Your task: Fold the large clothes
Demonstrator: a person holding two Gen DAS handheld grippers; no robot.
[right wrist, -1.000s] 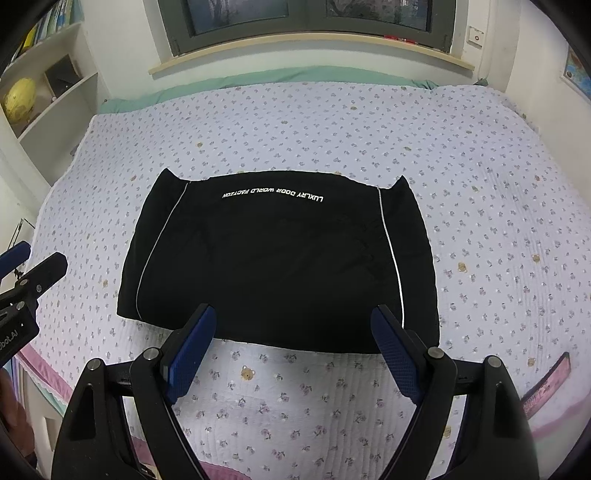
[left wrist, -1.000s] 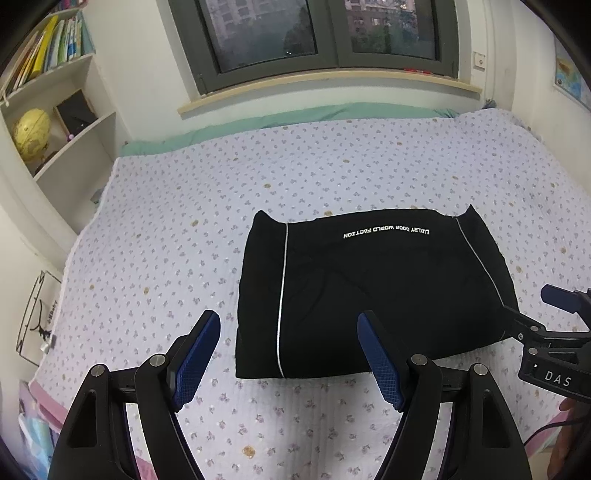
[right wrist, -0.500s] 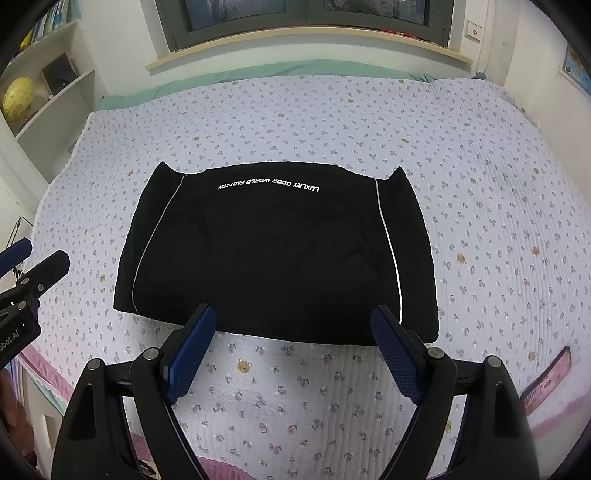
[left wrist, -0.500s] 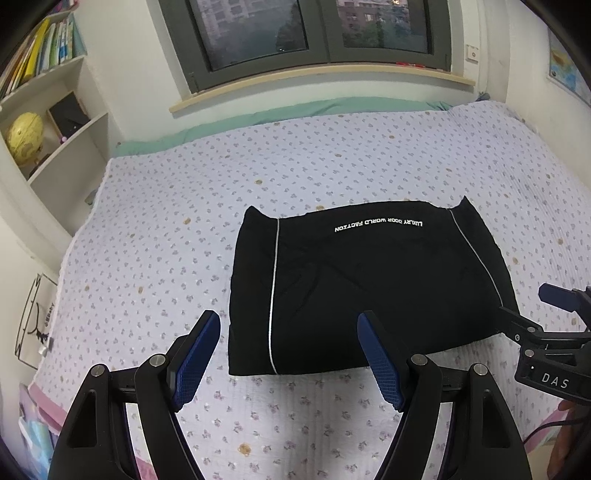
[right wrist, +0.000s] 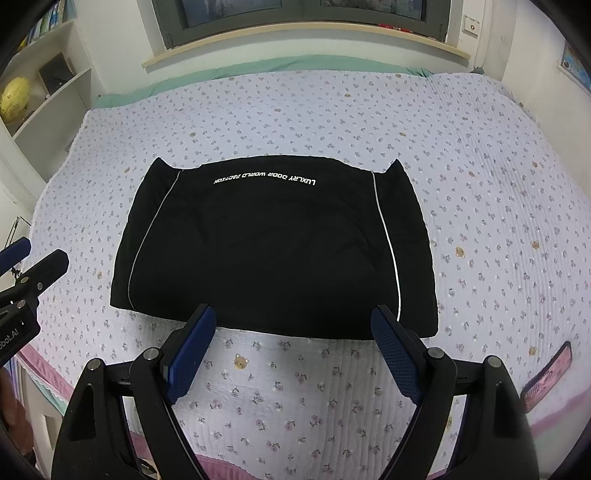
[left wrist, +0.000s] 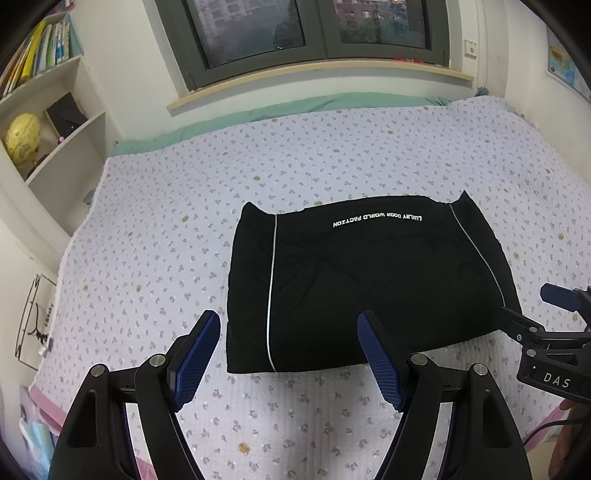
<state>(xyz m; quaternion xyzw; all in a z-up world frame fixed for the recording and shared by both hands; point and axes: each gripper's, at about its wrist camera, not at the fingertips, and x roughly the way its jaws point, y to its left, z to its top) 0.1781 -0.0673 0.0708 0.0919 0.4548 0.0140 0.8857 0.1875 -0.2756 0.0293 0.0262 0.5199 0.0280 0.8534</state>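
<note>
A black garment (left wrist: 362, 280) with thin white stripes and white lettering lies folded into a flat rectangle on the bed; it also shows in the right wrist view (right wrist: 273, 247). My left gripper (left wrist: 288, 354) is open and empty, held above the garment's near left edge. My right gripper (right wrist: 293, 350) is open and empty, held above the near edge of the garment. Each gripper shows at the side of the other's view: the right one (left wrist: 554, 339) and the left one (right wrist: 26, 280).
The bed has a lilac floral quilt (left wrist: 155, 258) with a green sheet at the far edge under a window (left wrist: 306, 29). White shelves (left wrist: 48, 122) with books and a yellow globe stand at the left. A phone (right wrist: 546, 376) lies near the bed's front right edge.
Both grippers have drawn back and up a little from the garment, so it looks slightly farther away. The garment has not moved. Both grippers stay open.
</note>
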